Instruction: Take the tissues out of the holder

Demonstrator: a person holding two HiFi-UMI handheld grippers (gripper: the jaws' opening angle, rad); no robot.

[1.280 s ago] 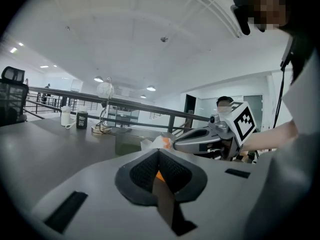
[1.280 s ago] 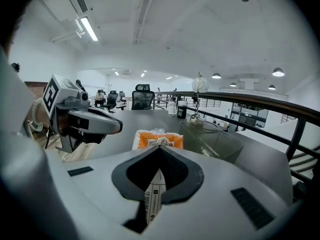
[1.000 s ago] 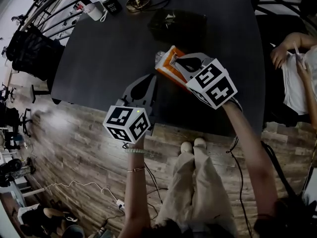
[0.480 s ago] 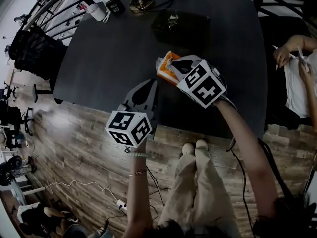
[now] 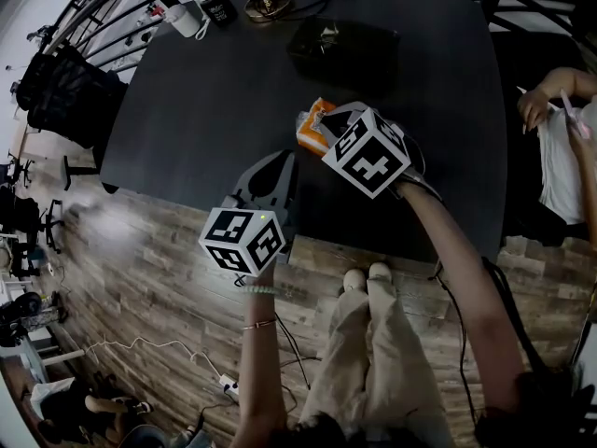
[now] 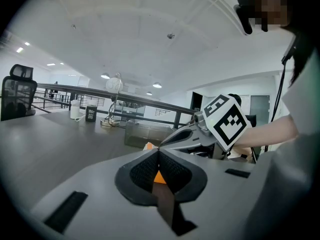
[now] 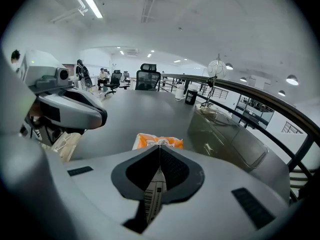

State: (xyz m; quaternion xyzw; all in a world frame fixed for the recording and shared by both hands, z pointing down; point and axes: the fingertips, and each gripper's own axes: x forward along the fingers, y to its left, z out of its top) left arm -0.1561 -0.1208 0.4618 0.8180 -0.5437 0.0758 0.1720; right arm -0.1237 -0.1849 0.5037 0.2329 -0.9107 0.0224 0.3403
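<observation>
An orange tissue pack is over the middle of the dark table. My right gripper is shut on the pack's wrapper. In the right gripper view a barcoded flap sits pinched between the closed jaws of the right gripper, with the orange pack just beyond. The transparent holder stands farther back, apart from the pack, and shows as the holder to the right. My left gripper hangs near the table's front edge. Seen along its own jaws, the left gripper is shut on nothing.
A white mug, a black cup and a brass lamp base stand along the table's far edge. A black chair is at the left. A person sits at the table's right side.
The right gripper has carried the tissue pack leftward and farther in over the table. The left gripper has barely shifted.
</observation>
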